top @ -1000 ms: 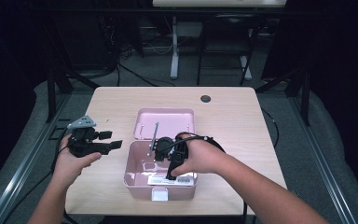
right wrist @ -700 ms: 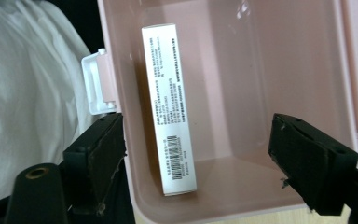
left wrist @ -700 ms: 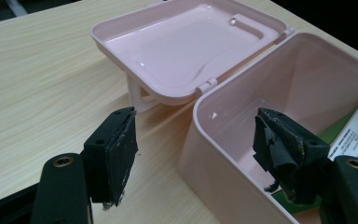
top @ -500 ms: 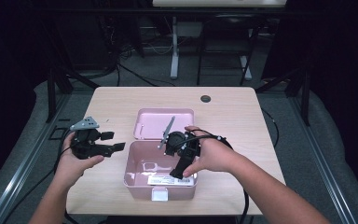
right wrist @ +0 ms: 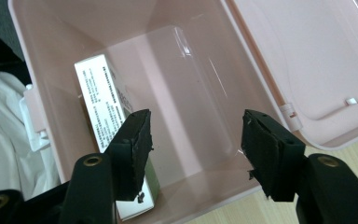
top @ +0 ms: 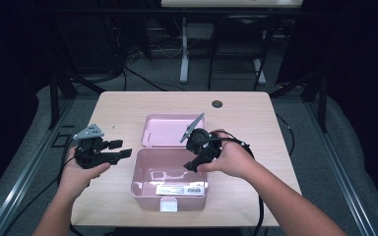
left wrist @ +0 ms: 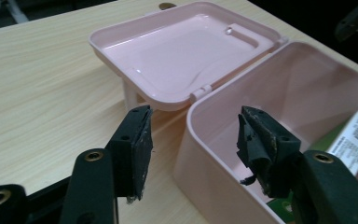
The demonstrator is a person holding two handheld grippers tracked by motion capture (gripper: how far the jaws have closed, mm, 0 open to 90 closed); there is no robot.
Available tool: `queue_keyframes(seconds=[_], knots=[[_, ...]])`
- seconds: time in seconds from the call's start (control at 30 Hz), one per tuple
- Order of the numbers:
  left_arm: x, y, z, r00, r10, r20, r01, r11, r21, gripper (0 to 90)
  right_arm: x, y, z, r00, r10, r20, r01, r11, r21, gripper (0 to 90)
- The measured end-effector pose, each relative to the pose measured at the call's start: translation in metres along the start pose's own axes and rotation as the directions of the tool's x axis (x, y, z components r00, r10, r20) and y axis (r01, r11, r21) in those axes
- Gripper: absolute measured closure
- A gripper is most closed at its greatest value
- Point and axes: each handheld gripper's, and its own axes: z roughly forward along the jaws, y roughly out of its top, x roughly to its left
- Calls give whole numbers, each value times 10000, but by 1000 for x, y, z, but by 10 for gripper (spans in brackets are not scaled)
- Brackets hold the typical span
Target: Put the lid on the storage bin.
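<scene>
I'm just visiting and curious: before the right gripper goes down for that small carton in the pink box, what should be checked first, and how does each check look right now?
1. Lid out of the way: ok. The lid lies folded back flat behind the pink box.
2. Right gripper open: ok. Its jaws stand apart, with nothing between them.
3. Right gripper over the opening: ok. In the right gripper view it looks down into the box.
4. Small carton reachable: cannot tell. It sits close against the box's front wall, so there may be little room for a jaw.
5. Left gripper clear of the path: ok. It is open and empty beside the box's left wall.
</scene>
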Motion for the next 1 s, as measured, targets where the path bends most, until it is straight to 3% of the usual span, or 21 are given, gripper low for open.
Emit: queue_keyframes(seconds=[0.27, 0.43, 0.53, 0.77, 1.0], knots=[[-5, -4, -3, 9996, 177, 212, -177, 9998, 26, 462, -11, -4, 1, 9980, 523, 344, -520, 9986, -79, 481], [-5, -8, -3, 9996, 83, 280, -81, 10000, -39, 471, -19, -6, 1, 9923, 840, 906, -802, 9958, -451, 493], [-5, -11, -2, 9973, -70, 728, 81, 9998, -157, 516, -26, -9, 5, 9882, 1243, 900, -1178, 9903, -736, 539], [-8, -16, -3, 9982, 79, 600, -65, 9997, -240, 580, -38, -13, 13, 9791, 1749, 1037, -1620, 9793, -1213, 542], [-12, -21, -4, 9990, 71, 452, -64, 9999, -141, 634, -49, -9, 18, 9696, 2171, 1125, -2015, 9700, -1358, 537]])
